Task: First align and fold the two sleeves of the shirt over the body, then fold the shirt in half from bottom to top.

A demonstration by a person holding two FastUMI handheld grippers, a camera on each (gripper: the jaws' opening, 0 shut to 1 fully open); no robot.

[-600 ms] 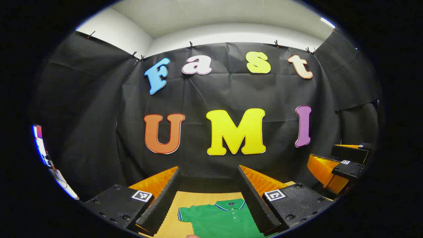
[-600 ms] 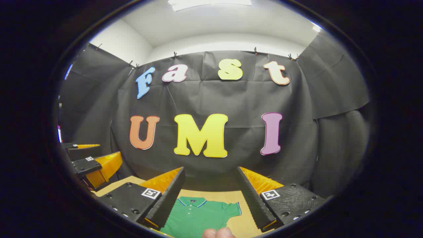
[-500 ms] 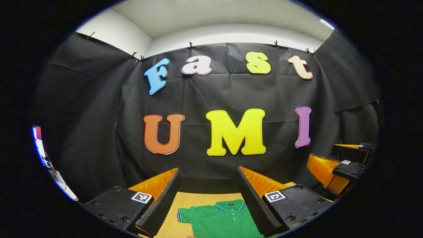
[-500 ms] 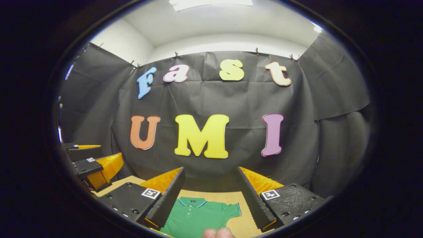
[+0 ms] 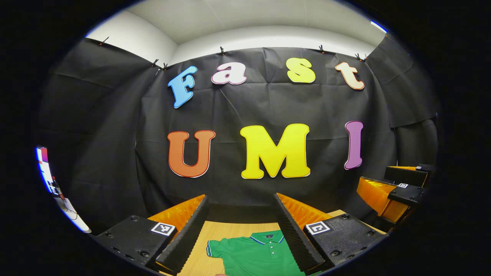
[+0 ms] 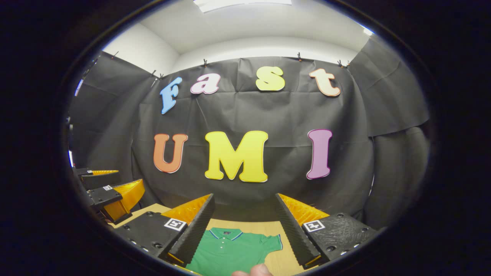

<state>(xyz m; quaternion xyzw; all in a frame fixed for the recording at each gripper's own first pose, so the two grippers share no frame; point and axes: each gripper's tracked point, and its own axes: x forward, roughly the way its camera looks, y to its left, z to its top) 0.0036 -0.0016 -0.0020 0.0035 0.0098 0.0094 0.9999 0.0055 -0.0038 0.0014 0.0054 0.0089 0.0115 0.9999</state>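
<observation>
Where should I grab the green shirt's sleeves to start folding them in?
Probably at each cuff. The green shirt lies flat, collar toward the wall, short sleeves spread sideways. Bring the left gripper down on the sleeve in the left gripper view, the right gripper on the sleeve in the right gripper view, each from the outer side, pinching the trimmed cuff edge.

I am tipping my right gripper (image 6: 243,214) slightly, so the shirt (image 6: 230,251) is sliding lower between my fingers; my left gripper (image 5: 239,216) is drifting only faintly.
</observation>
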